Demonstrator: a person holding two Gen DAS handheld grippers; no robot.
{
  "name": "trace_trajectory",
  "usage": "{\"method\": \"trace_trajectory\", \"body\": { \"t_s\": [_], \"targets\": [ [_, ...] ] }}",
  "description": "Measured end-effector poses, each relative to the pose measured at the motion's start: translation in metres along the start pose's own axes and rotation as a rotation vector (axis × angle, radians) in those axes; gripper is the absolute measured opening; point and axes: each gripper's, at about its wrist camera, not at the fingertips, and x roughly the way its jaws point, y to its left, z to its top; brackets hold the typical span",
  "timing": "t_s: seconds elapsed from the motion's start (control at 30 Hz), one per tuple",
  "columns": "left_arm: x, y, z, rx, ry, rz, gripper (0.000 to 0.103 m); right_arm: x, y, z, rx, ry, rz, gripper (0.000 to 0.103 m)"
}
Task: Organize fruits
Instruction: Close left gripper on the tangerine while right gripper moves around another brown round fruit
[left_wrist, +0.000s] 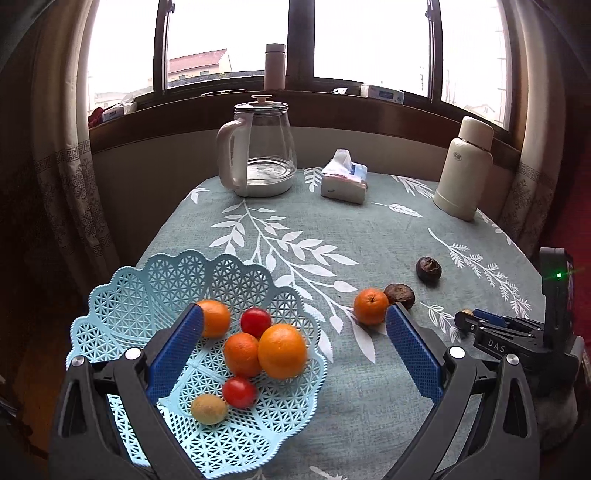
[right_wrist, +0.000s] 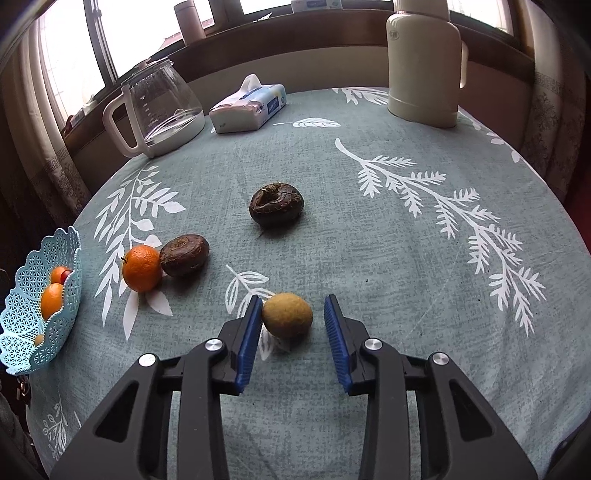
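Blue ribbed pads of the right tool (right_wrist: 292, 312) stand apart around a tan, egg-shaped fruit (right_wrist: 287, 314) low in the centre of the right wrist view. The left-hand pad touches it or nearly so, while a clear gap remains on the right-hand side. The fruit rests on the grey-green leaf-print surface (right_wrist: 388, 221).

To do this step well, I would centre the fruit between the pads before squeezing, so the closing pad does not roll it sideways. Close gently, since the skin looks soft, then lift straight up and carry it to the pale blue lattice basket (right_wrist: 40, 295) at the left edge of the frame.

The left tool (left_wrist: 295, 325) is spread wide and holds nothing, hovering at the bottom of the left wrist view over the basket (left_wrist: 147, 280). That basket already holds oranges, two red fruits and another tan one. Loose on the cloth to the left of the right tool lie a mandarin (right_wrist: 142, 268) touching a dark brown fruit (right_wrist: 184, 254), with a second dark fruit (right_wrist: 277, 204) further up in the centre.

The underside of the tan fruit is hidden, so I cannot tell how well it sits. In the right wrist view the basket is cut by the frame edge, and its wall screens most of its contents. What the dark fruits are is hard to make out.
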Motion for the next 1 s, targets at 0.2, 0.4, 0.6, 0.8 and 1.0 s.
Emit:
{"method": "trace_trajectory", "body": {
  "t_s": [0.2,0.4,0.6,0.8,1.0],
  "targets": [
    [0.027,-0.046,0.004,0.133,-0.004,-0.042,0.100,0.000,-0.005,0.000,0.025,-0.006,0.020,0.035],
    [0.063,-0.064,0.001,0.164,0.068,-0.045,0.080,-0.002,-0.010,0.000,0.051,-0.019,0.032,0.035],
    [0.087,-0.072,-0.006,0.201,0.113,-0.035,0.067,-0.006,-0.010,0.000,0.057,-0.043,0.011,0.035],
    [0.105,-0.071,-0.008,0.198,0.159,-0.022,0.057,-0.006,-0.008,0.000,0.046,-0.044,0.005,0.035],
    [0.113,-0.069,-0.010,0.187,0.181,-0.036,0.051,-0.006,-0.007,-0.001,0.043,-0.043,0.004,0.035]
  ]
}}
